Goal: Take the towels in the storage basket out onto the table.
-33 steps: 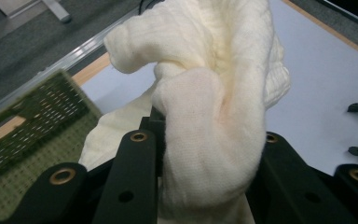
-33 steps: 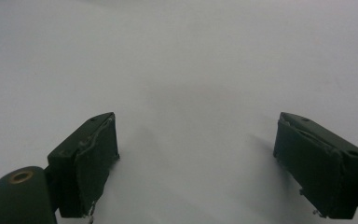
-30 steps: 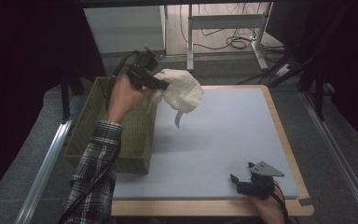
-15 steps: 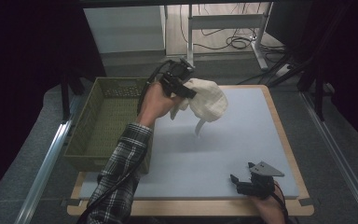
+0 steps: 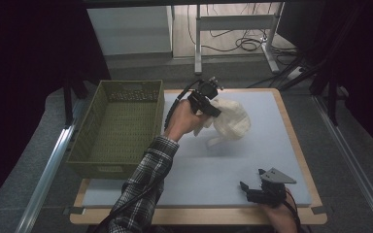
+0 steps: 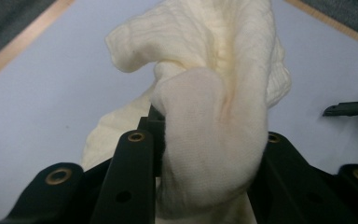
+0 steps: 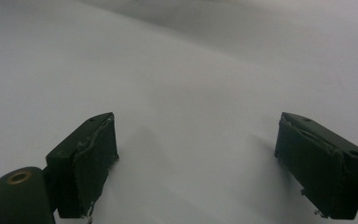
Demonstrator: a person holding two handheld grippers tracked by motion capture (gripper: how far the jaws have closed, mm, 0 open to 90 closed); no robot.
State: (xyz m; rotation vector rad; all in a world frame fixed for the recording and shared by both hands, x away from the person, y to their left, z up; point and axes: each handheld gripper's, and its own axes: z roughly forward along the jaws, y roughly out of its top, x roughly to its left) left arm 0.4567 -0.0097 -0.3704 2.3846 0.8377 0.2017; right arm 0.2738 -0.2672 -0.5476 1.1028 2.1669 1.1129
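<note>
- My left arm, in its plaid sleeve (image 5: 141, 194), reaches up from the near edge across the blue mat (image 5: 199, 165), forearm angled toward the far middle of the table.
- The wicker basket (image 5: 85, 145) sits at the mat's left end, and my left hand is now off to its right; a second ago that hand was over the basket's far right corner.
- The cream knitted garment (image 5: 233, 121) hangs bunched over the mat's far middle; it has travelled rightward with me and sits lower than before.
- My left gripper (image 5: 209, 99) is clamped on a thick fold of that garment (image 6: 209, 140), jaws squeezing it from both sides.
- My right gripper (image 5: 267, 189) rests on the mat's near right edge, same spot as before, jaws (image 7: 196, 158) spread wide with nothing but mat between them.
</note>
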